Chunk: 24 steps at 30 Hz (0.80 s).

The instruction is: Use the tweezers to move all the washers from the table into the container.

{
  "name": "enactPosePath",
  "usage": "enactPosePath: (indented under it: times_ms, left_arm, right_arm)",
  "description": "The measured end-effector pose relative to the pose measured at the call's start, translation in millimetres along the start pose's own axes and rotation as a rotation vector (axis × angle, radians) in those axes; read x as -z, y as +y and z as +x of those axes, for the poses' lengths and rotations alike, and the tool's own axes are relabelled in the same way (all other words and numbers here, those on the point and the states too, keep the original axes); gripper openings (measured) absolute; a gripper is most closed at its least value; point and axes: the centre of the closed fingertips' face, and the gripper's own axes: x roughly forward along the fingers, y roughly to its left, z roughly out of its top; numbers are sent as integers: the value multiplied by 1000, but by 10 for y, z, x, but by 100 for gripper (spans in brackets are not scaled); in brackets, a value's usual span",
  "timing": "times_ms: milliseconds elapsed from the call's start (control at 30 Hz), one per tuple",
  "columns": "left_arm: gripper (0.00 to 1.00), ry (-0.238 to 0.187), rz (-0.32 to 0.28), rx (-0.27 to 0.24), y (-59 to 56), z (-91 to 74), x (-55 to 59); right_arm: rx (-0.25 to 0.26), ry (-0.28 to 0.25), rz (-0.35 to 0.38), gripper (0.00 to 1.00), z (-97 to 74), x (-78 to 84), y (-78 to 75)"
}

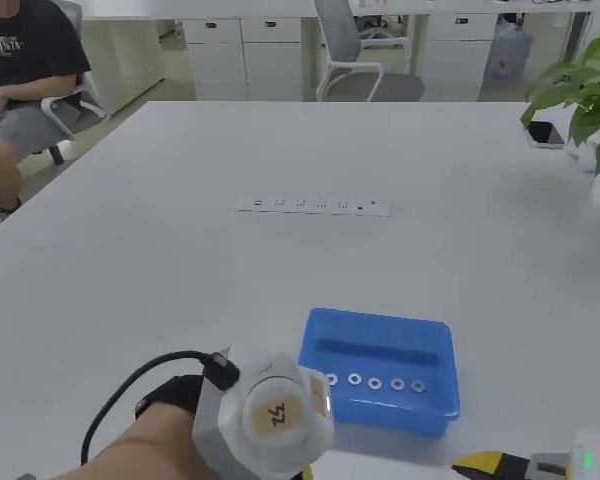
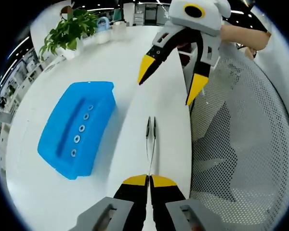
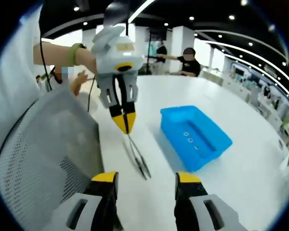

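Left gripper (image 2: 149, 179) is pinching narrow on the tail end of the tweezers (image 2: 151, 139). They're pointing out along the near edge of the table (image 1: 280, 150), tips slightly apart. Can't tell if they're resting on the top or hanging just clear of it. Right gripper (image 3: 147, 179) is sitting wide with nothing in it, facing the left one across the tweezers.

Five washers (image 1: 375, 382) are lying in a row inside the blue container (image 1: 380, 415), which is standing close to the near edge, right of centre. Going by that, the moving is looking about done.

Handling guess: the tweezers are looking like thin, light, springy metal, slick in hard jaws. The tail grip is steering them but not closing the tips; squeezing mid-arm is what would shut them. The washers are tiny, flat, light and rigid. They're probably skating on that smooth top, so taking one by the rim or through the hole seems safest.

Surface: white, flat, low glare. A power strip (image 1: 313, 205) is lying mid-table and a plant (image 1: 585, 90) is leaning in at the right edge.

Room: open office. A mesh chair (image 2: 241, 144) is sitting right at the near edge, and a person (image 1: 20, 70) is sitting off the far left corner.
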Motion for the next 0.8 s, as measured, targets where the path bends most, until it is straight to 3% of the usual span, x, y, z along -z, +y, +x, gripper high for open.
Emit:
enactPosePath:
  times_ms: [133,300,533,667,800]
  left_arm:
    - [0,67,17,12,18,62,21]
    - [0,96,17,18,22,80,3]
    - [0,157,17,40,-16,141,56]
    - [0,170,16,41,-25,151,75]
    - [0,202,8,42,-56,164,153]
  right_arm:
    - [56,-5,45,48,-153,67,-85]
    - [91,-34,77,51,-261,71,-133]
    - [168,-83,85,52,-503,0,-202]
    - [199,-98,95,52,-622,30,-259]
    - [222,-127,110,53,-712,16,-317]
